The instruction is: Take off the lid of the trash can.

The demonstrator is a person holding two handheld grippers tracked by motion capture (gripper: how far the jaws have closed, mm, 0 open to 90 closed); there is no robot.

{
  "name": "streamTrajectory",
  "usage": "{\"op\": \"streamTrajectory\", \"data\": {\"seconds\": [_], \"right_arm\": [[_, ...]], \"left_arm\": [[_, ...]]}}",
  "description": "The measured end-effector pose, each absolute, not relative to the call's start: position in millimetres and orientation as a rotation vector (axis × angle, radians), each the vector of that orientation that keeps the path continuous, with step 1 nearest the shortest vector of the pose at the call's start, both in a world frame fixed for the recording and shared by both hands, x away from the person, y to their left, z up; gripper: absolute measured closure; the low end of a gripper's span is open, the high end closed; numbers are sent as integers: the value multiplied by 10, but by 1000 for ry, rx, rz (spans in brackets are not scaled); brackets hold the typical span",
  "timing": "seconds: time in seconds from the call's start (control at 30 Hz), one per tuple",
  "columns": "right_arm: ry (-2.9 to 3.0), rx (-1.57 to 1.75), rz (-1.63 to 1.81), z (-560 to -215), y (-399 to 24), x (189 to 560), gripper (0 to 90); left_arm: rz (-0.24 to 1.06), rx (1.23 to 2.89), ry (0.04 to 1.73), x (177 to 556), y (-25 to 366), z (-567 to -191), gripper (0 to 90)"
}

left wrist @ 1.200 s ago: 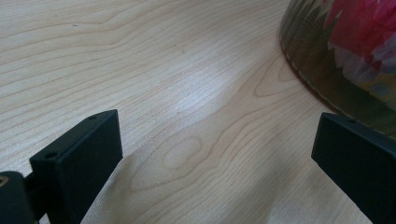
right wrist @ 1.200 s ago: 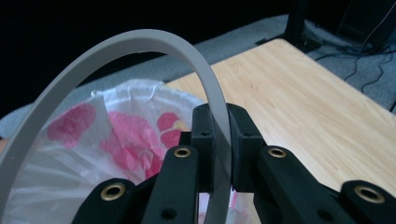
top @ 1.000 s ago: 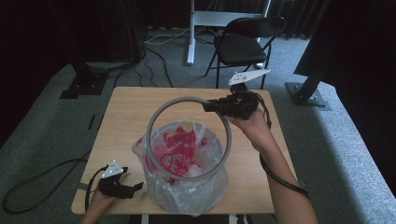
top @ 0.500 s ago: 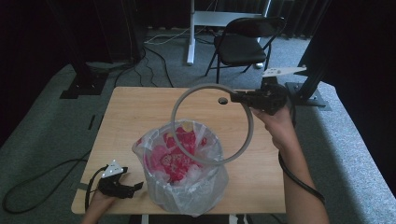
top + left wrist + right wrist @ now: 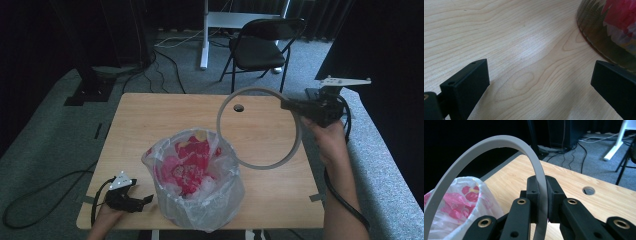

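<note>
From the high view, your right gripper (image 5: 287,104) has the grey ring (image 5: 260,165) pinched by its rim, up over the tabletop (image 5: 150,120), past the bag-lined bin (image 5: 200,200). Your left gripper (image 5: 145,201) sits beside that bin. In the left gripper view the jaws gape wide, nothing between them. In the right gripper view, the jaws clamp the ring's band.
</note>
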State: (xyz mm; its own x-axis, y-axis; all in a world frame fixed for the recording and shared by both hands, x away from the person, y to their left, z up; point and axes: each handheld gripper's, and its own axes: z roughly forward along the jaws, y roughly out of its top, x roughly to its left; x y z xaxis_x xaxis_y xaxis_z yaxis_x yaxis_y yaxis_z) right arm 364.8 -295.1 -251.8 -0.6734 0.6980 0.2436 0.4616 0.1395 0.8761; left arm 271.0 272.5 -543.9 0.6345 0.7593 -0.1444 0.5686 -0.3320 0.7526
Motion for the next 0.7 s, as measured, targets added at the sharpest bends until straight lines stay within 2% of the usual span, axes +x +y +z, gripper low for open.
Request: {"op": "streamTrajectory", "data": {"seconds": [0.33,0.7], "right_arm": [[2101,1256,1561,-2662,-3432,3576,825],[2101,1383,1485,-3066,-3679,3579,824]], "left_arm": [[296,2037,1043,2713,2726,-5439,19],[294,2038,1045,2716,2725,-5440,18]]}}
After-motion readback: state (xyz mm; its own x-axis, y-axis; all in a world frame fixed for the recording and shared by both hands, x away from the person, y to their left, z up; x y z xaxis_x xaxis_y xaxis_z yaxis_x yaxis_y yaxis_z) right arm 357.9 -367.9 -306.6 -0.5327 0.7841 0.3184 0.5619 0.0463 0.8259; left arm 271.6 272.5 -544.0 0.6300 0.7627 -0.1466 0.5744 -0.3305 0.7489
